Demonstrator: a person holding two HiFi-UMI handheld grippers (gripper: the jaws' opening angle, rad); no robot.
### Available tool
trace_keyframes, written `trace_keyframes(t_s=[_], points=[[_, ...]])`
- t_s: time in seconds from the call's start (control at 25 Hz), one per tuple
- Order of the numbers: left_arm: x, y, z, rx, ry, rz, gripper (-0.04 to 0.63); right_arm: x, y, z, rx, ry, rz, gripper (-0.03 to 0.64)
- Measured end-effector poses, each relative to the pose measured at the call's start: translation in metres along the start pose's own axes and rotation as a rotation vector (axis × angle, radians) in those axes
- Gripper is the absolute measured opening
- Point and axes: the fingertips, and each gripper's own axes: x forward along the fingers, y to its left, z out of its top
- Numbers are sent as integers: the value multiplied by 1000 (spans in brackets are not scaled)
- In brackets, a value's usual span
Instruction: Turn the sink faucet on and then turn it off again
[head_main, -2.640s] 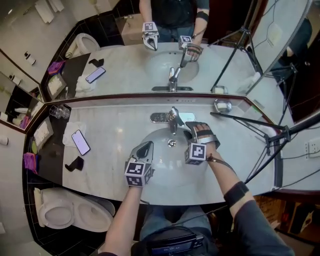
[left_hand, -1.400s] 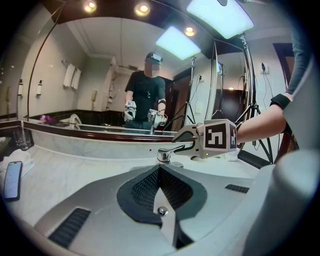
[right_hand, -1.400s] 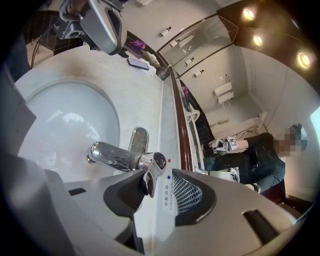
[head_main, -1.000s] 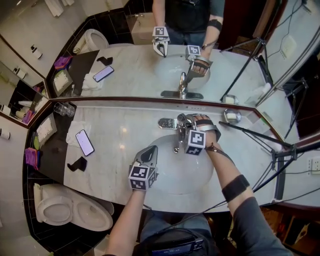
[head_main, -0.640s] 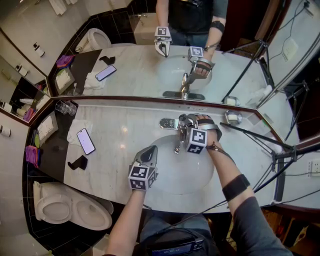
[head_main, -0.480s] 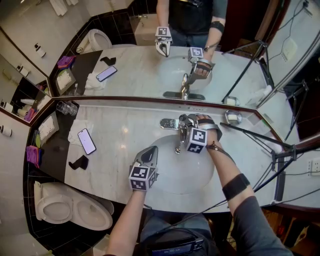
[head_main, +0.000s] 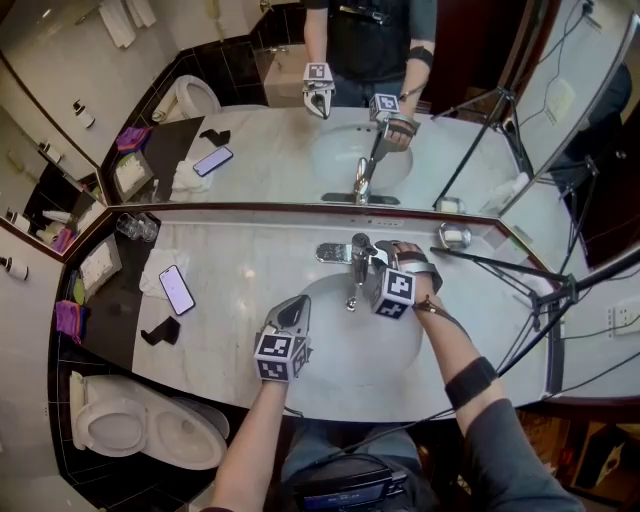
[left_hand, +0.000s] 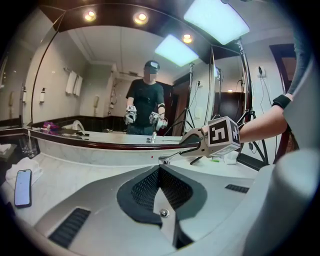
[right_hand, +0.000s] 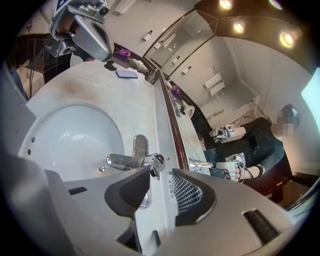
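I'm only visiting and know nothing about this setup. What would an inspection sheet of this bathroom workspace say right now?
Surface: pale marble counter with white sink basin.
Job's things: chrome faucet behind the basin; no water stream seen.
Clutter: phone, white cloth, small black object, drinking glasses at left; metal dish at right.
Grippers: left gripper jaws together, empty; right gripper jaws apart, just closed slightly, lever at their tips, unclamped.
Cables: thin cable by the right wrist.
Surroundings: mirror behind, toilet left, tripod right.
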Motion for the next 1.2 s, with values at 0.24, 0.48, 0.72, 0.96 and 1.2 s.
trace_keyframes(t_s=[0.24, 0.48, 0.72, 0.96, 1.2], points=[[-18, -4, 12, 16, -18, -16, 2, -44, -3, 1, 202, -33, -64, 62], [-42, -9, 19, 28, -34, -23, 2, -93, 9, -7, 450, -79, -116, 18], [-61, -13, 21, 29, -42, -34, 0, -141, 18, -17, 737, -146, -148, 18], [-74, -14, 19, 22, -43, -39, 0, -175, 35, -43, 1028, -225, -157, 18], [-81, -17, 15, 17, -41, -37, 0, -186, 69, -78, 1170, -232, -171, 18]])
